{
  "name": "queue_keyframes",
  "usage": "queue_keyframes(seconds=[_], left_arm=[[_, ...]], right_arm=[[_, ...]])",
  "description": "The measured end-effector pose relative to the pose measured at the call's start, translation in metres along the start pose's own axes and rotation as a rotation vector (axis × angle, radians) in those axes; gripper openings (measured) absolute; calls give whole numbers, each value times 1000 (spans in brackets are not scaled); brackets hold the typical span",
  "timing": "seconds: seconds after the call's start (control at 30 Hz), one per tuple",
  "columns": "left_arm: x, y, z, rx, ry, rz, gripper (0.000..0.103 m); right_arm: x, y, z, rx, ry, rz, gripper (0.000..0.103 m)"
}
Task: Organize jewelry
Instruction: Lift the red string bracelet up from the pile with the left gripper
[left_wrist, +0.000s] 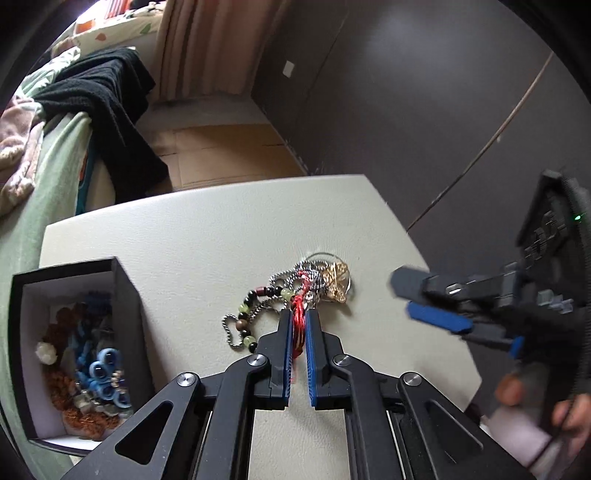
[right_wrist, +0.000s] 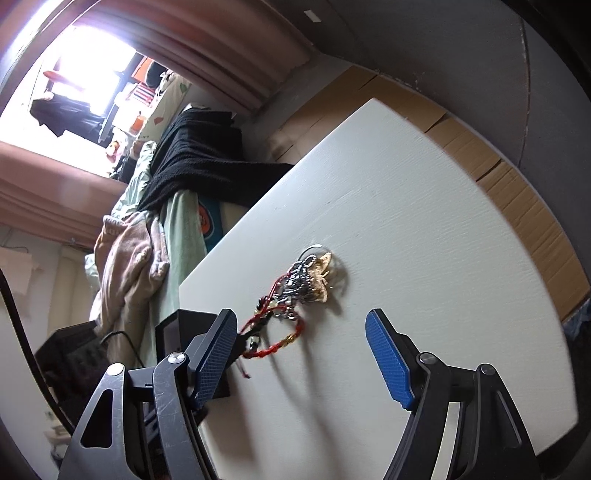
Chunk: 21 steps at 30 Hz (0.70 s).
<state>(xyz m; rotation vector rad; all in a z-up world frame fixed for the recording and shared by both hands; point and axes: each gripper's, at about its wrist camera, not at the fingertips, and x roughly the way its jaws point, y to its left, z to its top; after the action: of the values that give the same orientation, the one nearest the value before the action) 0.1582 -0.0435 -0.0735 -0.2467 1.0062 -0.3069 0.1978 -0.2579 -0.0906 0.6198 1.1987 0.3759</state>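
A tangle of jewelry (left_wrist: 314, 282) lies mid-table: silver chains, a gold leaf piece (left_wrist: 337, 280), a beaded bracelet (left_wrist: 249, 321) and a red cord bracelet (left_wrist: 299, 317). My left gripper (left_wrist: 299, 321) is shut on the red cord bracelet at the near edge of the tangle. In the right wrist view the red bracelet (right_wrist: 280, 341) is pulled out from the pile (right_wrist: 308, 278) toward the left. My right gripper (right_wrist: 301, 325) is open and empty, hovering near the pile; it also shows in the left wrist view (left_wrist: 410, 295). A black jewelry box (left_wrist: 123, 295) holding several pieces stands at left.
The white table (left_wrist: 207, 229) has its far edge near a bed with green sheet (left_wrist: 55, 155) and black cloth (left_wrist: 107, 99). Cardboard (left_wrist: 229, 151) covers the floor beyond. A dark wall (left_wrist: 406, 92) stands on the right. The box also shows in the right wrist view (right_wrist: 173, 332).
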Motion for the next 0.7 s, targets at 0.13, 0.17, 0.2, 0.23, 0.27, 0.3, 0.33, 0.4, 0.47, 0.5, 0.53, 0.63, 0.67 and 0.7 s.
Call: queue_keyframes(seconds=[0.13,0.17,0.2,0.23,0.27,0.3,0.33,0.4,0.47,0.5,0.53,0.63,0.67,0.7], left_arm=[[2,14,0,-32,19,-12,6],[5,16,-1,-40,39,-21,6],[12,19,-3,-51,73,-32,6],[14,20,-5,-52,87,-33,7],[18,19,-7,-46,108,-30,7],[21,18,-8,-38,123,-27,6],[23,17,-9,-31,131,-24,6],[24,14,-12,-23,135,-19,7],[25,16,-10,-24,129,-16,6],[24,17,-10,-33,124,-18,7],[23,18,-10,-40,120,-23,7],[21,21,-9,-58,112,-39,7],[19,22,-8,-63,98,-36,6],[17,22,-8,-67,84,-35,6]], right_arm=[[15,3,-2,10,19,-4,67],[18,4,-2,12,22,-7,66],[23,5,-3,18,27,-13,66],[26,5,-2,22,32,-16,66],[27,5,-3,26,36,-17,66],[29,6,-4,28,38,-18,66],[29,7,-4,30,37,-19,66],[27,7,-4,33,32,-19,66],[24,7,-4,40,24,-15,66],[22,6,-4,41,21,-15,66],[21,5,-3,42,17,-16,66],[18,3,-2,49,13,-18,66],[17,1,-1,50,13,-18,66],[17,0,-2,51,13,-19,66]])
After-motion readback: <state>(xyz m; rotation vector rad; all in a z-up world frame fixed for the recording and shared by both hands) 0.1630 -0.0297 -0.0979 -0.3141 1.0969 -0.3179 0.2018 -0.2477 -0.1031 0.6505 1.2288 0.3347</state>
